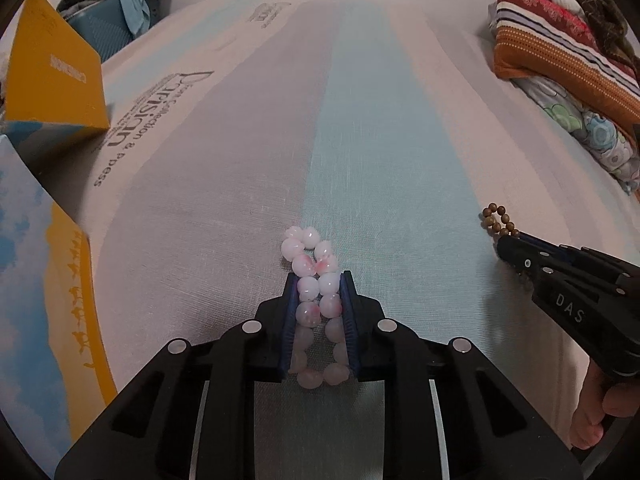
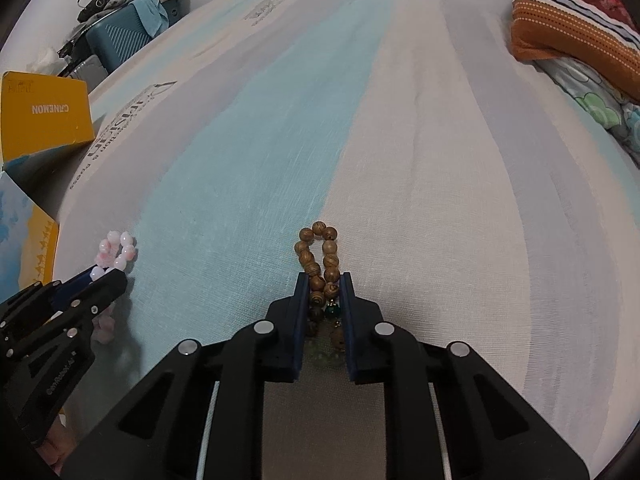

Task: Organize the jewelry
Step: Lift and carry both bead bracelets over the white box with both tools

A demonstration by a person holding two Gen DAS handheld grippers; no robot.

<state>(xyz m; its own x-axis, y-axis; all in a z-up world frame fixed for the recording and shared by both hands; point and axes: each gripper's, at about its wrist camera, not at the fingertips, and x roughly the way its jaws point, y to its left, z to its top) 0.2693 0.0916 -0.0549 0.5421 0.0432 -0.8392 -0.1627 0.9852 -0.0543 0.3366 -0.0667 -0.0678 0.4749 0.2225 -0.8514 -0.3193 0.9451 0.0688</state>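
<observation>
My left gripper (image 1: 319,280) is shut on a pink-and-white bead bracelet (image 1: 309,260), squeezed into a long loop that sticks out past the fingertips above the striped bedsheet. My right gripper (image 2: 324,278) is shut on a brown wooden bead bracelet (image 2: 320,254) with a green bead and a pale charm between the jaws. Each gripper shows in the other's view: the right gripper (image 1: 505,245) with the brown beads (image 1: 495,219) at the right, the left gripper (image 2: 105,276) with the pink beads (image 2: 118,250) at the left.
An open yellow-and-blue box (image 1: 48,280) with its raised yellow lid (image 1: 52,68) stands at the left; it also shows in the right wrist view (image 2: 42,114). Folded patterned blankets (image 1: 560,48) lie at the right. A blue suitcase (image 2: 120,36) stands beyond the bed.
</observation>
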